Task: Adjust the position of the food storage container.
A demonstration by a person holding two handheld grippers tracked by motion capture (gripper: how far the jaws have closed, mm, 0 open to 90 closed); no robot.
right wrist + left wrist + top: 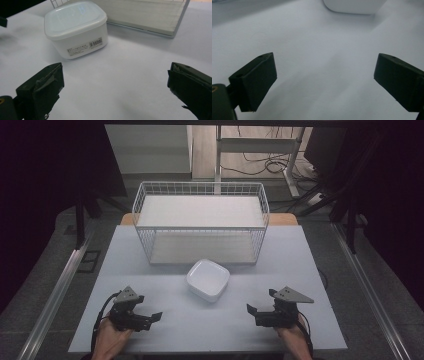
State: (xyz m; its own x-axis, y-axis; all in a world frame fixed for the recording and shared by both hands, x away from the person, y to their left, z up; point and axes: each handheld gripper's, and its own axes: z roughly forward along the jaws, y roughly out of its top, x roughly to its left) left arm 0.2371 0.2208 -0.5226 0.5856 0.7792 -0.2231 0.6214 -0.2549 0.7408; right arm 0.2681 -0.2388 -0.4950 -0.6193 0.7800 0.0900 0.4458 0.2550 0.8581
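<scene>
The high view looks forward and down over the whole table (150,320). Each gripper view sits low and close, looking along its own jaws across the tabletop. All three catch the white container (208,279) ahead of the tongs (the left view just its edge (354,6)).

A white wire basket (200,222) stands at the far side of the pale table (210,320).
</scene>
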